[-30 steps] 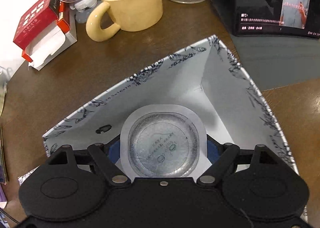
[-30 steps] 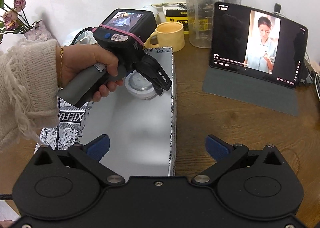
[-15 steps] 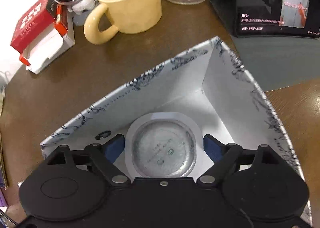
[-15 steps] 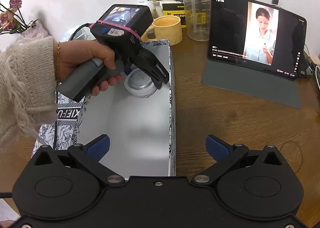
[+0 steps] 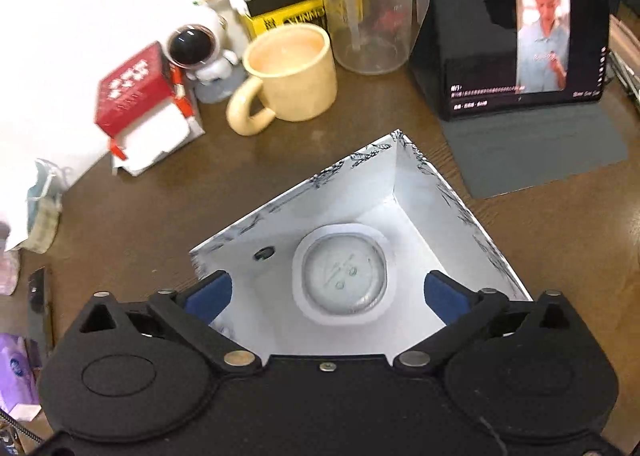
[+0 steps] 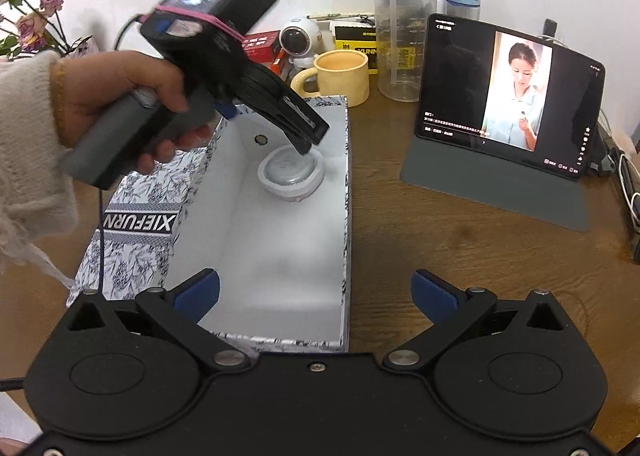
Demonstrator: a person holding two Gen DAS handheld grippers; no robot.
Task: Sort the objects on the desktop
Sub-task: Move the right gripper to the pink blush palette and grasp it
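Left gripper [image 5: 326, 290] spread wide above the sealed cup [image 5: 343, 280], not touching it. Cup lies in the white box [image 6: 280, 240]. Right gripper [image 6: 316, 290] spread, holding nothing.

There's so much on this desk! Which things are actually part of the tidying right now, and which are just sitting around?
In use:
- white box
- round sealed cup lying inside it
- left gripper, open above the cup
- right gripper, open, waiting

Just sitting there:
- yellow mug
- astronaut toy
- red carton
- tablet
- clear water bottle
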